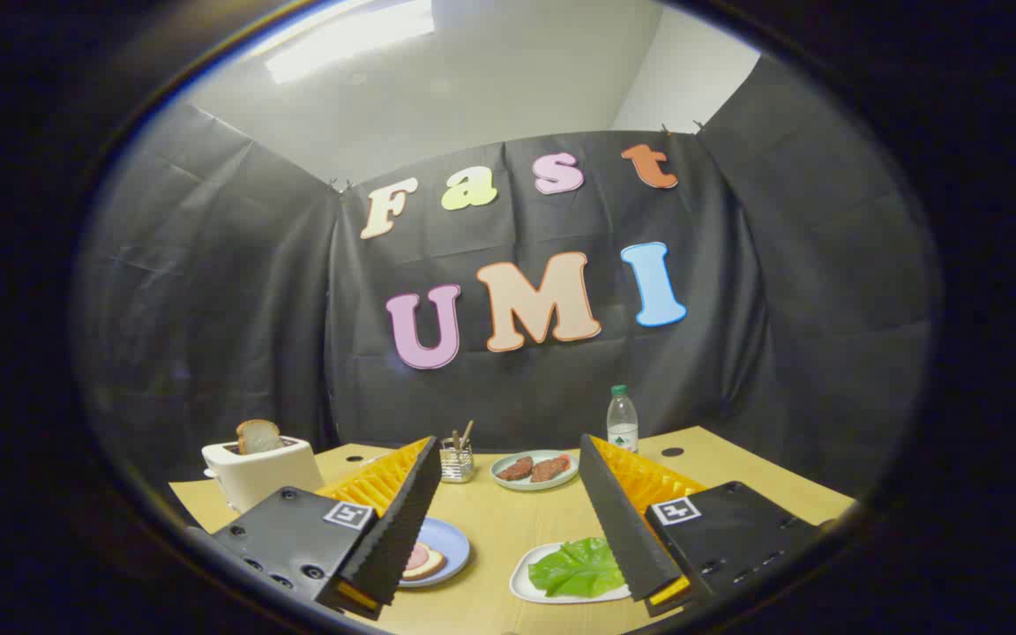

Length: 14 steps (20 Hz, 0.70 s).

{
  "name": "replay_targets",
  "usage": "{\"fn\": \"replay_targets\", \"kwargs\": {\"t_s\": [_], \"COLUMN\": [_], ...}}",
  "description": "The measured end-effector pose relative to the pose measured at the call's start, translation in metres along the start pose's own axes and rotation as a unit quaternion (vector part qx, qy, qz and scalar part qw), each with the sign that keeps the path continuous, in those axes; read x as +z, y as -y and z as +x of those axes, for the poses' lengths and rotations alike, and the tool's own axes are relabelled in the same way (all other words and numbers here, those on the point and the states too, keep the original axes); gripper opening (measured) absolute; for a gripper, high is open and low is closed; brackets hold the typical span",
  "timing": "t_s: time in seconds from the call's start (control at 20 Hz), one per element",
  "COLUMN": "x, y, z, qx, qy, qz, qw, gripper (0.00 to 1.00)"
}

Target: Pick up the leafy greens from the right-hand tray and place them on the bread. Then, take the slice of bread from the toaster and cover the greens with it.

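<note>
Green leafy lettuce (577, 569) lies on a white tray (526, 586) near the table's (508, 520) front edge, seemingly touching the right finger. The gripper (508, 494) hangs wide open above. Lower it so both fingers straddle the leaves.

Place: you worked in a staged booth, not a real kitchen.
Walls: black cloth (208, 291) hung around your table (508, 529).
Props: you had a toaster (261, 472), plates (533, 481) and a bottle (622, 419) laid out.
</note>
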<state>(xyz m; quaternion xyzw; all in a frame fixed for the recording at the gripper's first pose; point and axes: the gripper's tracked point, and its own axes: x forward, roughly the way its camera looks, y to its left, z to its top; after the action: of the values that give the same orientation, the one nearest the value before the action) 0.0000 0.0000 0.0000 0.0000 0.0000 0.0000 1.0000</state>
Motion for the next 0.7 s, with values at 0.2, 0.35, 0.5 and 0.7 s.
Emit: {"fn": "replay_targets", "kwargs": {"t_s": [0.2, 0.35, 0.5, 0.7], "x": [-0.0006, -0.0035, -0.0035, -0.0014], "y": [-0.0041, -0.0064, -0.0073, -0.0059], "z": [-0.0005, -0.0007, -0.0012, -0.0032], "qx": [0.003, 0.005, 0.005, 0.004], "qy": [0.000, -0.004, -0.005, 0.000], "qz": [-0.006, -0.008, -0.010, -0.013], "qw": [1.000, 1.000, 1.000, 1.000], "gripper": [0.98, 0.98, 0.98, 0.98]}}
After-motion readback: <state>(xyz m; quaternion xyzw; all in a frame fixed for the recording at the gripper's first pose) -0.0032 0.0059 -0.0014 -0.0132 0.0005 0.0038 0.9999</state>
